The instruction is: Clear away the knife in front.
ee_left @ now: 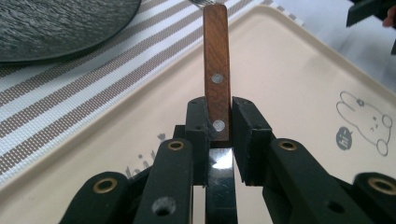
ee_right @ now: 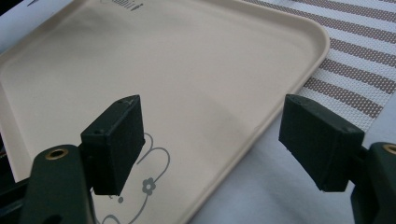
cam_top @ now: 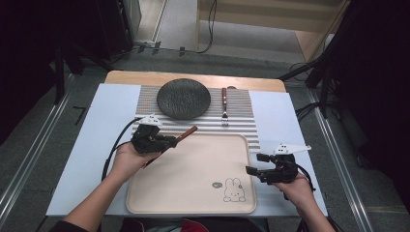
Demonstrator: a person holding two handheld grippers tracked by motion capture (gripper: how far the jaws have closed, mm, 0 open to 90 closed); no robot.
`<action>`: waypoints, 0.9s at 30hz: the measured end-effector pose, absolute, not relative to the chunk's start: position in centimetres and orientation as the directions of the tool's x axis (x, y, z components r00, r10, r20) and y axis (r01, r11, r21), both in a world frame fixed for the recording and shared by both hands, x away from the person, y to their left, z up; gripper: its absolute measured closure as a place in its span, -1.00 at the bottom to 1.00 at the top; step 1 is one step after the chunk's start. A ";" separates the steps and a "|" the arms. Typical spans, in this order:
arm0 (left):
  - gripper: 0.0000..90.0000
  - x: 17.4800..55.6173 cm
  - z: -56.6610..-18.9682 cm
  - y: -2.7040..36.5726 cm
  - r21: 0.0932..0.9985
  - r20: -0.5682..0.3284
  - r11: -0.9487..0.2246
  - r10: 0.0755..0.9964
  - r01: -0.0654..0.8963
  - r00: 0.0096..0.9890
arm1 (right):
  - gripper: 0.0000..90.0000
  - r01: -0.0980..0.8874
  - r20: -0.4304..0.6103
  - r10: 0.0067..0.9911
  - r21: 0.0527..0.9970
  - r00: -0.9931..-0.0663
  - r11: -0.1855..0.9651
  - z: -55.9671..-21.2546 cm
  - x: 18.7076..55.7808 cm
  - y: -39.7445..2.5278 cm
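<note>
My left gripper (ee_left: 218,122) squeezing brown wooden knife handle (ee_left: 215,60) over tan tray (cam_top: 193,164). My right gripper (ee_right: 224,140) wide open, holding nothing, at tray's right edge.

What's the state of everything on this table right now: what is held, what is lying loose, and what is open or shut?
Left gripper: shut on the knife.
Knife: held by its wooden handle, over the tray's left edge.
Right gripper: open, holding nothing, at the tray's right edge.
Tray: flat on the table, nothing lying in it.
Plate: on the striped mat, bare.
Fork: lying loose on the mat, right of the plate.
Striped mat: spread flat.
</note>
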State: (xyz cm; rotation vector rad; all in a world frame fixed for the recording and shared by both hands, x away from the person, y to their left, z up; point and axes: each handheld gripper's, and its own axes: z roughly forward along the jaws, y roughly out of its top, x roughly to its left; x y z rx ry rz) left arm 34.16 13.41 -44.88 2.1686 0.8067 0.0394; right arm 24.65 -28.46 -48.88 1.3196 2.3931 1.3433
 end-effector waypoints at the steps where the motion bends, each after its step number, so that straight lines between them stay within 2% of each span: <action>1: 0.73 34.0 -45.0 13.4 0.700 -0.231 -0.472 0.561 0.536 0.795 | -0.55 0.637 0.306 0.722 0.734 -0.621 0.237 -48.9 24.6 -28.5; 13: 0.73 32.8 -46.5 14.0 0.666 -0.237 -0.482 0.587 0.569 0.774 | -0.55 0.638 0.306 0.721 0.732 -0.622 0.239 -48.9 24.6 -28.4; 27: 0.72 33.2 -48.9 14.1 0.581 -0.230 -0.536 0.613 0.612 0.756 | -0.55 0.637 0.304 0.719 0.731 -0.625 0.245 -48.9 24.6 -28.4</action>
